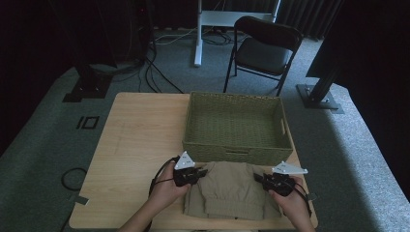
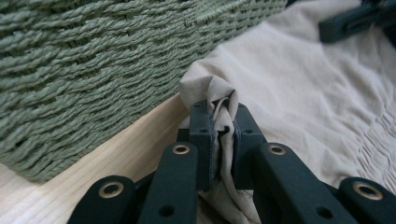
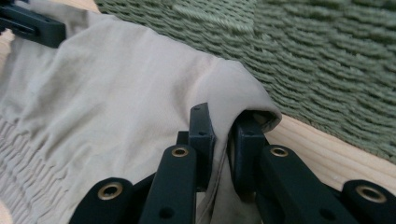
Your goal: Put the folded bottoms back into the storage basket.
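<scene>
The folded beige garment [image 1: 227, 189] lay at the near edge of the counter [image 1: 140, 145], just in front of the green woven basket [image 1: 237, 126]. The left hand-held gripper [image 1: 202, 172] had its jaws pinched on the garment's far left corner, a bunch of cloth squeezed between them; the right hand-held gripper [image 1: 258, 179] was clamped on the far right corner. To do the lift well, both corners would need to rise together and level — high enough to clear the basket's near wall — with the cloth kept lightly taut so the fold did not sag open before it was lowered inside.
</scene>
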